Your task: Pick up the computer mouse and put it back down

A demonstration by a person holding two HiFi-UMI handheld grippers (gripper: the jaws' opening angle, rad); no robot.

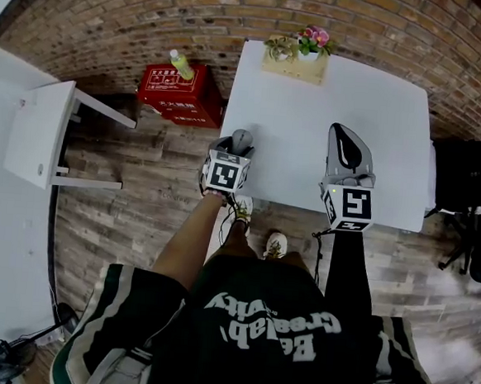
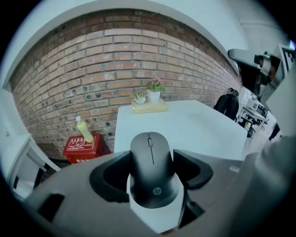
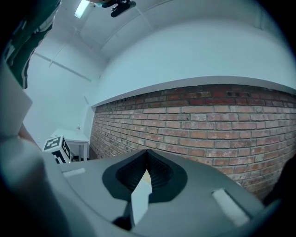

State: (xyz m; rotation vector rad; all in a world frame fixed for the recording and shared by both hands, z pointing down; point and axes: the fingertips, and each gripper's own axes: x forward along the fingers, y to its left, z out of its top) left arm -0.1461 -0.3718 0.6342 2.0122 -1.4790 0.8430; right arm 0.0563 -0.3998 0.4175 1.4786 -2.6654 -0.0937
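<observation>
The left gripper [image 1: 239, 150] has its fingers [image 2: 111, 173] clamped on the computer mouse [image 2: 152, 157], one pad against each flank and the scroll wheel pointing away from the holder. The mouse sits over the near left part of the white worktop [image 1: 379, 115], and it looks lifted clear of the surface, though I can't be sure how high from where I'm looking. It's a small, light thing with a hard, smooth, rounded shell, so I'd guess it could squirm out of a loose pinch. The sides near the middle, where it's held now, seem the sensible place, since that keeps pressure off the buttons. Setting it down flat and gently should do it no harm. The right gripper [image 3: 147, 162] is empty, its fingers pressed together and aimed level at the brick wall [image 3: 222, 120]. The worktop is bare apart from potted plants [image 1: 297, 55] on a wooden tray at the far edge. A red crate [image 1: 180, 94] with a bottle [image 1: 181, 64] on it stands on the plank floor [image 1: 142, 179] beside it.
</observation>
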